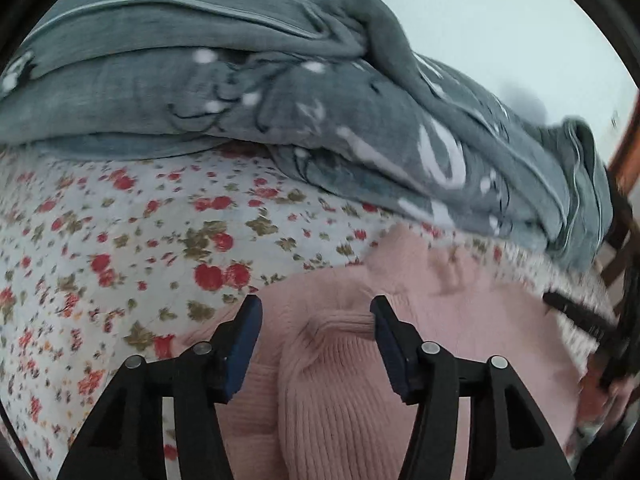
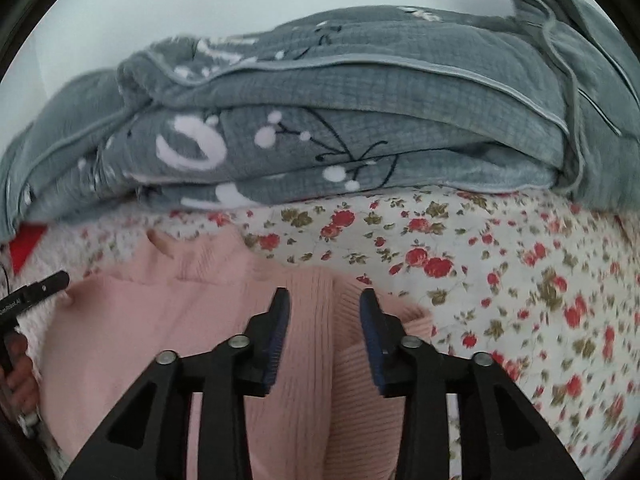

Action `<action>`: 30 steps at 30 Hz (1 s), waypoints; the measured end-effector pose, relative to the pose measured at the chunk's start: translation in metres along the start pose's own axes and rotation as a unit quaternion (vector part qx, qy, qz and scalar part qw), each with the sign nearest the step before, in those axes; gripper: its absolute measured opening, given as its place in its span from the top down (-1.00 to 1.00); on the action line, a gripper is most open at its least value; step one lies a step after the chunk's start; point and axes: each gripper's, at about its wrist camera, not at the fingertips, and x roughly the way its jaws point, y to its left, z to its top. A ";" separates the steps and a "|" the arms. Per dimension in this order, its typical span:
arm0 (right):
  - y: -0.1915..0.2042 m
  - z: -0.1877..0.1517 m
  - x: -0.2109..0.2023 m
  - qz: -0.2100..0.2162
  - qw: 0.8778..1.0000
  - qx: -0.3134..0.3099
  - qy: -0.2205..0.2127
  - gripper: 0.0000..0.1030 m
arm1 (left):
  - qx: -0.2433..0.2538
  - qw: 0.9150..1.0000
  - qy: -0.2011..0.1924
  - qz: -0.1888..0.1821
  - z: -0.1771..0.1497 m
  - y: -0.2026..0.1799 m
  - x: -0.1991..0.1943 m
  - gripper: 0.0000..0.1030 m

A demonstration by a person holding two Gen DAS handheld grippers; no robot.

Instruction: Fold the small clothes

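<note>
A pink ribbed knit sweater lies on a floral bedsheet. My left gripper is open, its jaws straddling a raised ribbed fold of the sweater, with gaps on both sides. In the right wrist view the sweater spreads to the left, and my right gripper is open over a ribbed sleeve running between the jaws. The left gripper shows at the left edge of the right wrist view, the right gripper at the right edge of the left wrist view.
A folded grey quilt with white patterns lies across the back of the bed, also in the right wrist view. A pale wall is behind it. A wooden frame stands at the far right. A red item peeks out at left.
</note>
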 end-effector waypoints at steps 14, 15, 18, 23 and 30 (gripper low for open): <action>-0.014 -0.020 0.029 0.057 0.998 0.025 0.021 0.49 | -0.055 0.997 0.004 -0.059 -0.010 0.022 0.016 -0.11; -0.015 -0.020 0.029 0.059 0.998 0.028 0.020 0.56 | -0.065 0.996 0.001 -0.053 -0.010 0.025 0.016 0.04; -0.022 -0.021 0.026 0.072 0.996 0.044 0.009 0.84 | -0.106 0.993 -0.003 -0.057 -0.011 0.040 0.018 0.69; -0.031 -0.022 0.011 0.101 0.992 0.065 -0.038 0.89 | -0.114 0.987 -0.053 -0.100 -0.011 0.044 0.001 0.78; -0.028 -0.020 0.024 0.067 0.996 0.062 -0.003 0.89 | -0.132 0.988 -0.017 -0.074 -0.012 0.049 0.016 0.78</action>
